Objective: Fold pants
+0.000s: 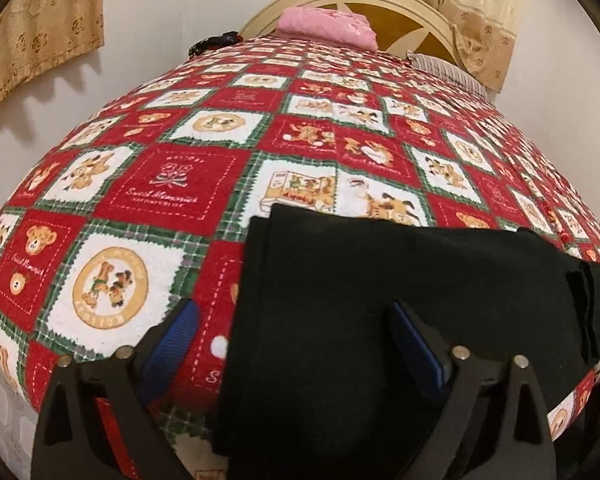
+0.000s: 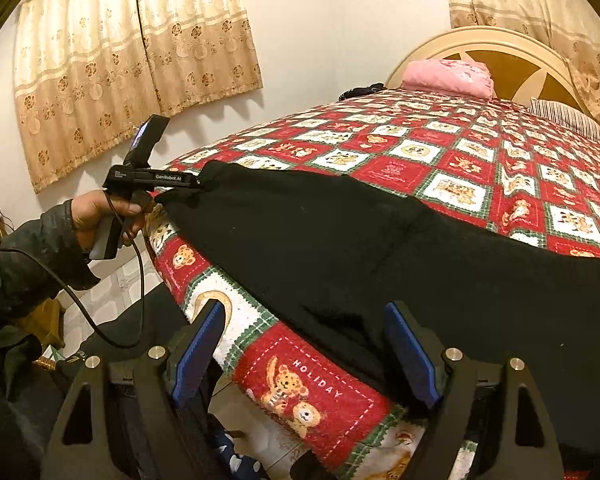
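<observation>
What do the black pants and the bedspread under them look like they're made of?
The black pants look like a soft matte knit, maybe fleece or cotton jersey: no sheen, rounded limp folds. The bedspread looks like a fuzzy printed flannel or brushed cotton: its white squares show a nappy, speckled surface. Neither can be confirmed by sight alone.

The black pants [image 2: 420,248] run out of the right wrist view at its right edge, their far end unseen, and cover the bed's blanket [image 2: 440,152] beneath them. In the left wrist view, the pants [image 1: 380,312] hide the blanket's near corner. A dark item [image 1: 214,42] at the bed's far edge is too small to identify. The headboard [image 2: 496,46] is partly blocked by a pink bundle [image 2: 448,76]. The left gripper [image 2: 202,186] tips vanish against black cloth.
</observation>
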A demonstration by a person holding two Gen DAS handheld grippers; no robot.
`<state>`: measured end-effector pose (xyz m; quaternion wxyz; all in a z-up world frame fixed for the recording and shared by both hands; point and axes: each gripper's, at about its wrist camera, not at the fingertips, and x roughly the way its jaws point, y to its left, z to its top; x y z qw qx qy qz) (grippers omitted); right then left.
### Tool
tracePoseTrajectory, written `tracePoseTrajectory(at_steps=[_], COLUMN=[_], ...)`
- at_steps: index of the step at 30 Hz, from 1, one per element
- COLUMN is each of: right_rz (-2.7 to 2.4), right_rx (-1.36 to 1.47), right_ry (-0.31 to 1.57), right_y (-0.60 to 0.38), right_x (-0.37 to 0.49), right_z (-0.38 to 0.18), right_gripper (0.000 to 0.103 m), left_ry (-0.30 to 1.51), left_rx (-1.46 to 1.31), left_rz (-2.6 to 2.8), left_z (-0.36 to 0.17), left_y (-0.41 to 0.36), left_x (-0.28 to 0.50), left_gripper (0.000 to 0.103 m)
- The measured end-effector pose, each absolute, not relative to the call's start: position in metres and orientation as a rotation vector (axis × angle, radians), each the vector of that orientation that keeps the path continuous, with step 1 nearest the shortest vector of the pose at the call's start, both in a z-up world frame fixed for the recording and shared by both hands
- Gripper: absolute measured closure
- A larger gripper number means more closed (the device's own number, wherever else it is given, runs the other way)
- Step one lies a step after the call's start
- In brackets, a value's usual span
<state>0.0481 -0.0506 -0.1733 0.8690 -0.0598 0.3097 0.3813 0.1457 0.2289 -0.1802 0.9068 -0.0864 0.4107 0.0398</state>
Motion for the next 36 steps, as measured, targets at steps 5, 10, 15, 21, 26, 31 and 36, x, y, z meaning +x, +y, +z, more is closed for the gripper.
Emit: tracePoseTrajectory(at_steps=[5, 10, 15, 21, 26, 31, 36], right_rz=[0.788, 0.775, 0.743, 0.641, 0.495, 0.404, 0.352], right_rx=[-0.113, -0.102, -0.073, -0.030, 0.004, 0.061, 0.073], right_ry=[0.634, 0.613, 0.582, 0.547, 0.509, 0.493, 0.481], right_y=[-0.053, -0.058, -0.071, -0.101, -0.138, -0.177, -0.205], right_x=[0.048, 0.049, 0.051, 0.057, 0.059, 0.056, 0.052], right_z=[-0.170, -0.165, -0.154, -0.139, -0.125, -0.115, -0.112], right_gripper=[0.020, 0.020, 0.020, 0.020, 0.020, 0.020, 0.020], left_ry=[0.860, 0.860, 0.833, 0.763, 0.726, 0.713, 0.726], left_rx=[-0.133, -0.189, -0.339, -0.454, -0.421, -0.412, -0.384], left_rz=[0.060, 0.030, -0.041, -0.216, -0.378, -0.514, -0.569], left_z=[-0.175, -0.170, -0.154, -0.111, -0.072, -0.043, -0.034], left_y=[0.217, 0.225, 0.230, 0.198, 0.133, 0.074, 0.032], left_x=[0.146, 0.143, 0.135, 0.129, 0.133, 0.145, 0.160], left_gripper=[0.035, 0.069, 0.074, 0.074, 0.074, 0.074, 0.074])
